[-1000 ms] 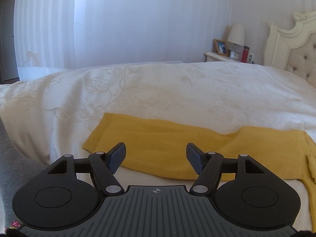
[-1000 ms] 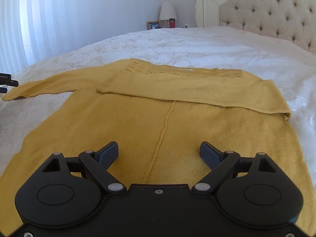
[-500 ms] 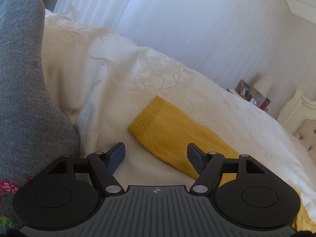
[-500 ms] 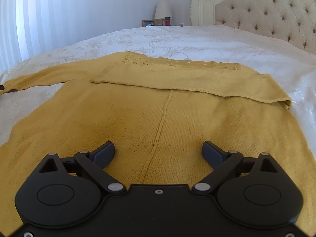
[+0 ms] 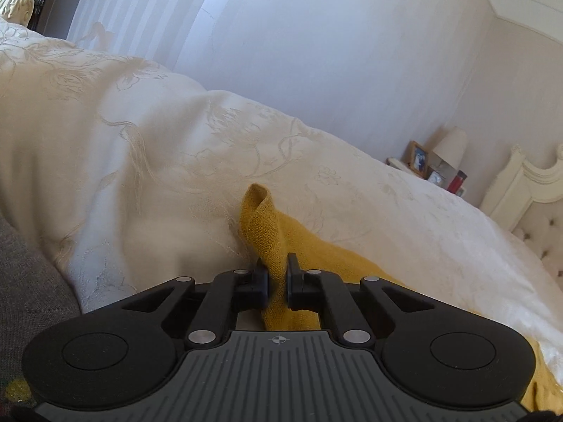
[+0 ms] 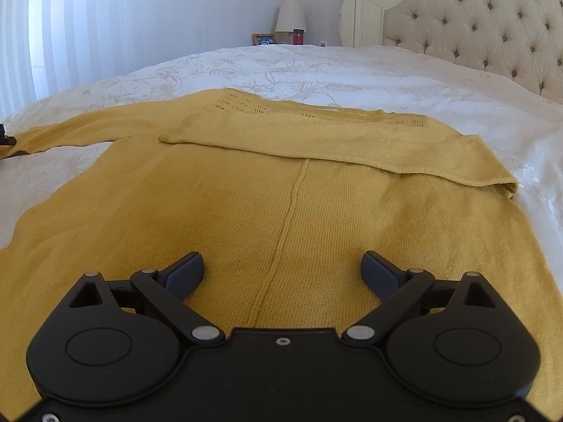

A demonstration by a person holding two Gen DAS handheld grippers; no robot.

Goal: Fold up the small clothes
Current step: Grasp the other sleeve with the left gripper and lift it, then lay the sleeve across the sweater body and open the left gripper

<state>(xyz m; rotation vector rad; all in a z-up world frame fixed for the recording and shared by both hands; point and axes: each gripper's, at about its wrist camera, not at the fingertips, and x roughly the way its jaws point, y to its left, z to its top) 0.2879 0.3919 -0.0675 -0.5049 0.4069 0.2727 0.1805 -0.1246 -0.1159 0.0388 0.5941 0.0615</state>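
**Now the left sleeve is pinched, ready to fold across**

Nearest, the left hand-held gripper [image 5: 278, 283] has its jaws pressed together on the cuff end of the yellow sweater's left sleeve [image 5: 262, 218]. The right hand-held gripper [image 6: 283, 274] hovers spread and empty over the sweater [image 6: 281, 204], which lies flat on the bed [image 6: 352, 66]; the right sleeve [image 6: 334, 140] already lies folded across. Next, likely: carry the pinched cuff across the body without dragging it.
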